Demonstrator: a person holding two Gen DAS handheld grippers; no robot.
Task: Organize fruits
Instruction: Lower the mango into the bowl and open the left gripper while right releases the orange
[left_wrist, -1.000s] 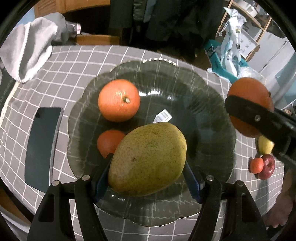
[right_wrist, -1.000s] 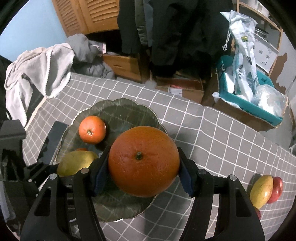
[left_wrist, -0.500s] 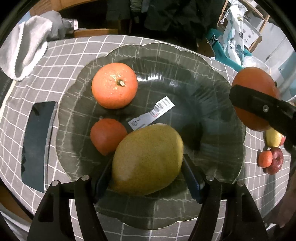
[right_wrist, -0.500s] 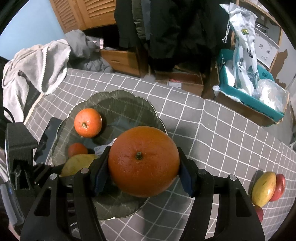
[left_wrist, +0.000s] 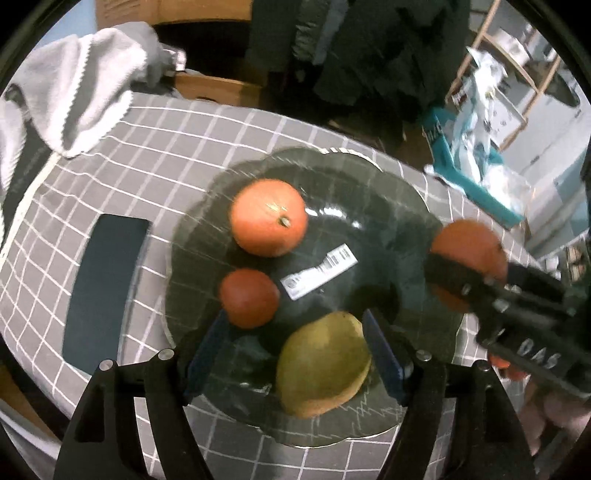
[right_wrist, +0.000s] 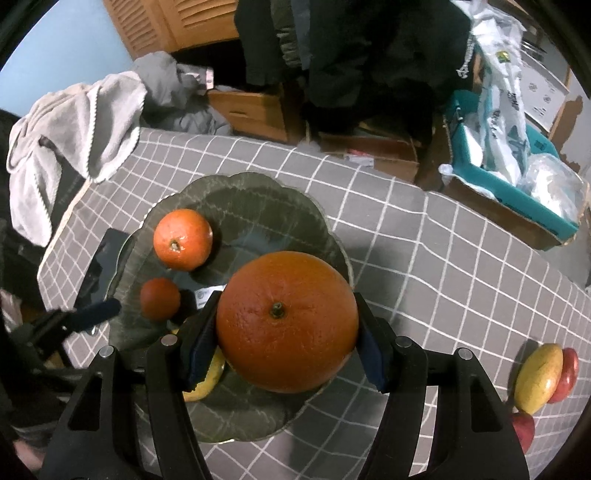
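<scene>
We are opening the left gripper (left_wrist: 295, 354), seemingly freeing the mango (left_wrist: 323, 363) low on the plate (left_wrist: 369, 177); the right gripper (right_wrist: 286, 341) is clenching the large orange (right_wrist: 286, 321).

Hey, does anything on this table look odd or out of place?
Yes: a white barcode label lies on the glass plate among the fruit, and a dark phone lies partly under the plate's rim.
</scene>
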